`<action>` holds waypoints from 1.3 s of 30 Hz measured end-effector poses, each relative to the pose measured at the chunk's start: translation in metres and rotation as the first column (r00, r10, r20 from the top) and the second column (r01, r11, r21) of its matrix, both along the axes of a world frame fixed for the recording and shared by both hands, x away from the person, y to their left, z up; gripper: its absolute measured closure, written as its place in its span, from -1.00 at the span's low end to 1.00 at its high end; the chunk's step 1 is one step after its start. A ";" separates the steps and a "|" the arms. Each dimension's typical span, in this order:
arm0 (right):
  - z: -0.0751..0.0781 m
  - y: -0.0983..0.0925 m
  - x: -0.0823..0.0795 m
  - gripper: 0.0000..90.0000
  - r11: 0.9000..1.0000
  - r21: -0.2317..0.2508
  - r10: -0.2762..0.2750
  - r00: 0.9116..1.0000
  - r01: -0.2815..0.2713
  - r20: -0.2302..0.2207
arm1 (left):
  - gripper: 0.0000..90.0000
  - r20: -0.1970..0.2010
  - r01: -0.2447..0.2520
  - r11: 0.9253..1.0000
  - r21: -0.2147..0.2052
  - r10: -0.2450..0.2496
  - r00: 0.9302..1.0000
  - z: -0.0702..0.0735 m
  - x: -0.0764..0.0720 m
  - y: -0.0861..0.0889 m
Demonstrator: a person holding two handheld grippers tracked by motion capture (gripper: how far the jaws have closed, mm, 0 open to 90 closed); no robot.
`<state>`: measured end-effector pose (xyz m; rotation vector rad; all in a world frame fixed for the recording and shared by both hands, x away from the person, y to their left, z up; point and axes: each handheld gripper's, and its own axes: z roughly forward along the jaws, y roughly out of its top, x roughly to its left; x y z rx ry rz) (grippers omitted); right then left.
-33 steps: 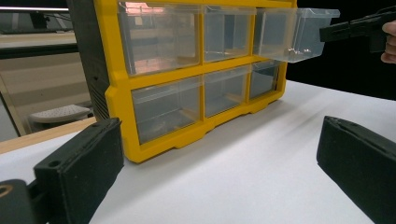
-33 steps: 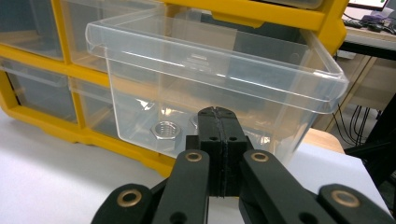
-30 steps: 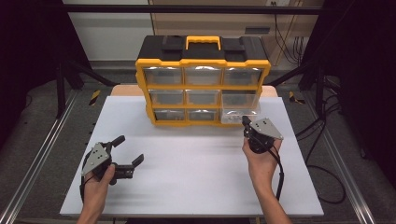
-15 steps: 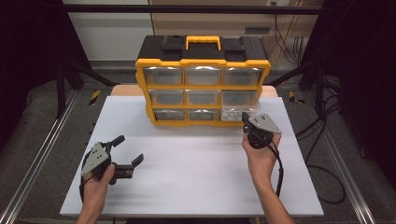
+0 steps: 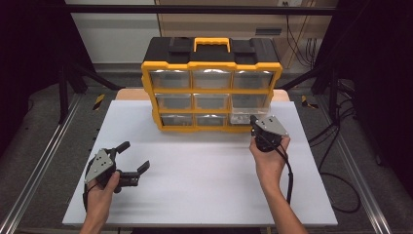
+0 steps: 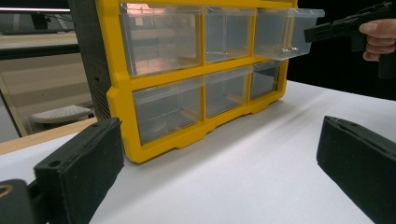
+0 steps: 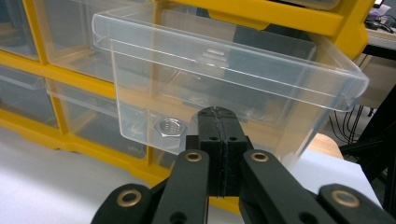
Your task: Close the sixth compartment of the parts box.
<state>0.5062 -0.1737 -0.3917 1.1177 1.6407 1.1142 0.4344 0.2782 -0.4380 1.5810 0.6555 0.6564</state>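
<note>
The clear drawer, part-way out of the yellow organizer at the bench's twelve o'clock, meets the pressed-together right tongs head-on, while the left tongs gape wide at eight o'clock.
</note>
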 end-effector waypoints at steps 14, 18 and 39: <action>0.004 0.003 0.007 1.00 1.000 -0.007 -0.003 1.000 0.003 -0.010 | -0.98 0.000 -0.001 1.000 -0.001 0.001 1.000 0.000 0.000 0.000; 0.004 0.003 0.009 1.00 1.000 -0.009 -0.004 1.000 0.004 -0.013 | -0.98 0.001 -0.002 1.000 -0.006 0.002 1.000 0.000 0.000 0.000; 0.003 0.005 0.015 1.00 1.000 -0.011 -0.002 1.000 0.002 -0.024 | -0.98 0.001 -0.002 1.000 -0.007 0.002 1.000 0.000 0.000 0.001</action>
